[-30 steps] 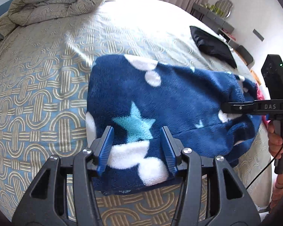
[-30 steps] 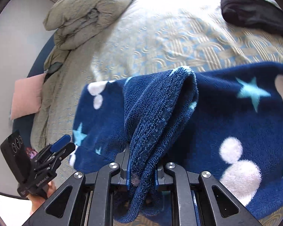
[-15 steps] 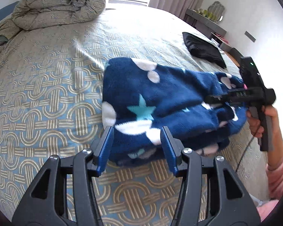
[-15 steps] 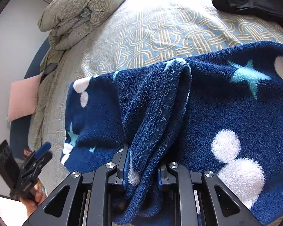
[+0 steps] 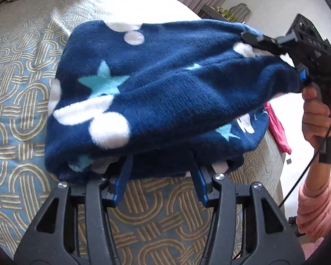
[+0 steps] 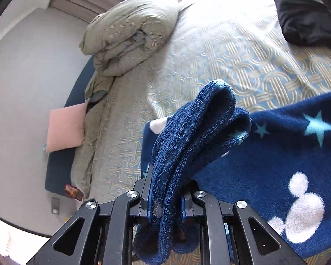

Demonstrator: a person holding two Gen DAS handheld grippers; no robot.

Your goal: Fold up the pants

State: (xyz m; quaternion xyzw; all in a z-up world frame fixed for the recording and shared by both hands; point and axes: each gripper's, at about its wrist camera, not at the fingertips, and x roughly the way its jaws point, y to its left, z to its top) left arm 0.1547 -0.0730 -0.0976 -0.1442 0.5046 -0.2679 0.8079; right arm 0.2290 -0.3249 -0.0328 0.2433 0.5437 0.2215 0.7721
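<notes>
The right gripper (image 6: 165, 201) was clamped on an edge of the pants (image 5: 156, 92), lifted over the bed (image 5: 15, 84) toward three o'clock; the left gripper (image 5: 161, 176) sat wide open, holding nothing, under the near fold; best carry that edge across level before releasing.

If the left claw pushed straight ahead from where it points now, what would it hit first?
The pants. The left claw is open with its tips at or just under the near folded edge, so it would push into the fleece; the picture doesn't show whether they already touch.

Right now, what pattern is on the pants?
Navy fleece pants with teal stars and white mouse-head shapes, clearest in the left wrist view.
</notes>
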